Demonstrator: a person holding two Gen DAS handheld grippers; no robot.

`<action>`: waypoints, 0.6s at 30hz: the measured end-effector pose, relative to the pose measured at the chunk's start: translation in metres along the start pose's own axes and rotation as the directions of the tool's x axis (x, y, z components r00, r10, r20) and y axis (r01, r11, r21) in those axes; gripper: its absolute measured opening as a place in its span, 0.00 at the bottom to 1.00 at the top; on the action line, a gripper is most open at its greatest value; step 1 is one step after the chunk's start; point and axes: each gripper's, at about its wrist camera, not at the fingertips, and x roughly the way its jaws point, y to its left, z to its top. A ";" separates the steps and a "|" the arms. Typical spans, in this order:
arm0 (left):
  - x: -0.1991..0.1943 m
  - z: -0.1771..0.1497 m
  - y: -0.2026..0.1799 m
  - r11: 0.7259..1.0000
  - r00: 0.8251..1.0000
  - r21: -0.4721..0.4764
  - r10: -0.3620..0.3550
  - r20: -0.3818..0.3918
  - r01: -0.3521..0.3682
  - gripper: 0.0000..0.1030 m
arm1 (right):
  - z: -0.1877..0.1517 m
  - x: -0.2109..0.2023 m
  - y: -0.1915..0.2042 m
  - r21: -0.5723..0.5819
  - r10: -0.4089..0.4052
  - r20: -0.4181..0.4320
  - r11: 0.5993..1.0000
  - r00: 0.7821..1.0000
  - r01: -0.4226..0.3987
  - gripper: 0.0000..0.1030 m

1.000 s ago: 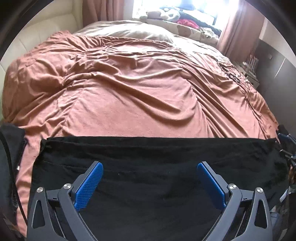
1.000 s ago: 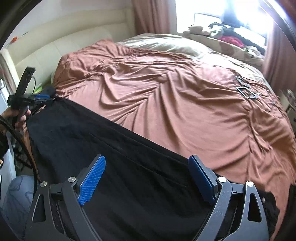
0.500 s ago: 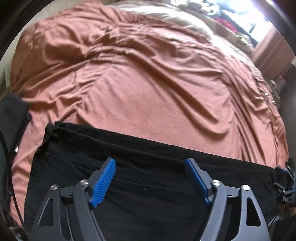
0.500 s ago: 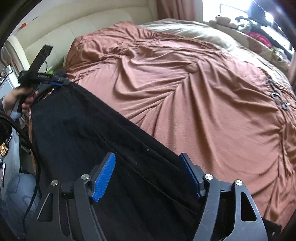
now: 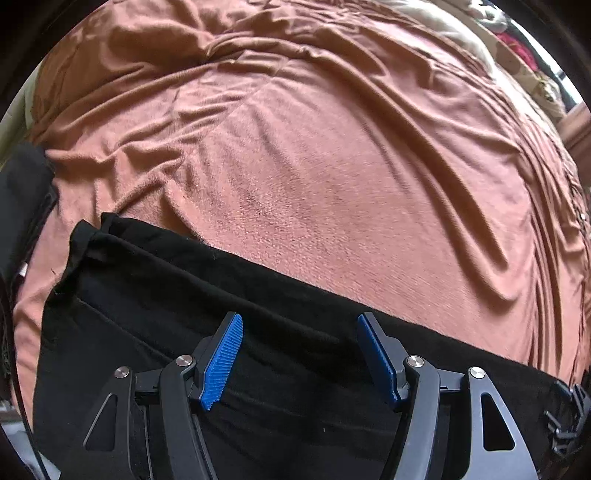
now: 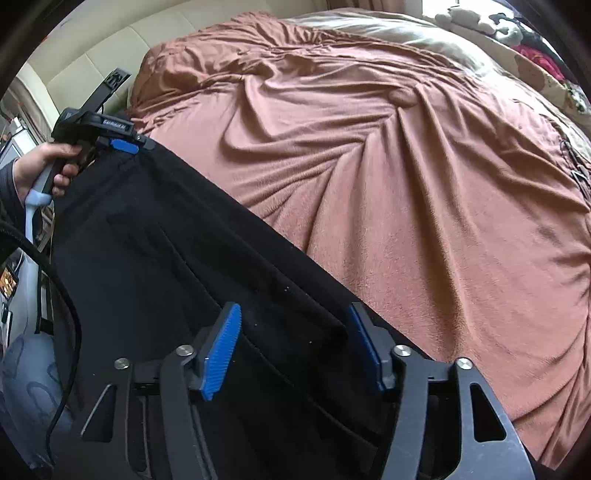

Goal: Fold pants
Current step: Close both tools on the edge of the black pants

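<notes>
Black pants lie stretched along the near edge of a bed covered with a rust-pink blanket. My left gripper is over the pants, its blue-padded jaws partly closed around a raised ridge of the black cloth. My right gripper is over the other end of the pants, jaws also partly closed around a fold. The left gripper also shows in the right wrist view, held by a hand at the pants' far corner.
The blanket is wrinkled and covers most of the bed. A cream padded headboard stands at the back left. Pillows and soft toys lie at the far side. A black cable hangs at the left.
Both grippers have dipped toward the pants and their jaws have narrowed from wide open to partly closed around the black cloth. The views tilted down toward the bed.
</notes>
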 end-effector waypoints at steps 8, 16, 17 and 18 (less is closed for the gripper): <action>0.014 0.003 0.001 0.997 0.997 -0.031 0.063 -0.047 -0.065 0.58 | 0.010 0.015 0.001 -0.059 0.019 -0.039 0.998 0.999 -0.021 0.52; 0.002 0.004 0.005 0.998 0.998 -0.032 0.046 -0.038 -0.047 0.06 | 0.011 0.021 0.001 -0.086 -0.002 -0.061 0.996 0.998 -0.003 0.27; 0.000 0.003 0.008 0.999 0.999 -0.039 0.032 -0.034 -0.034 0.05 | 0.013 0.022 0.000 -0.081 -0.009 -0.061 0.997 0.998 0.004 0.27; -0.003 0.002 0.011 0.999 0.999 -0.048 0.017 -0.028 -0.018 0.04 | 0.014 0.022 -0.001 -0.078 -0.023 -0.062 0.997 0.998 0.019 0.27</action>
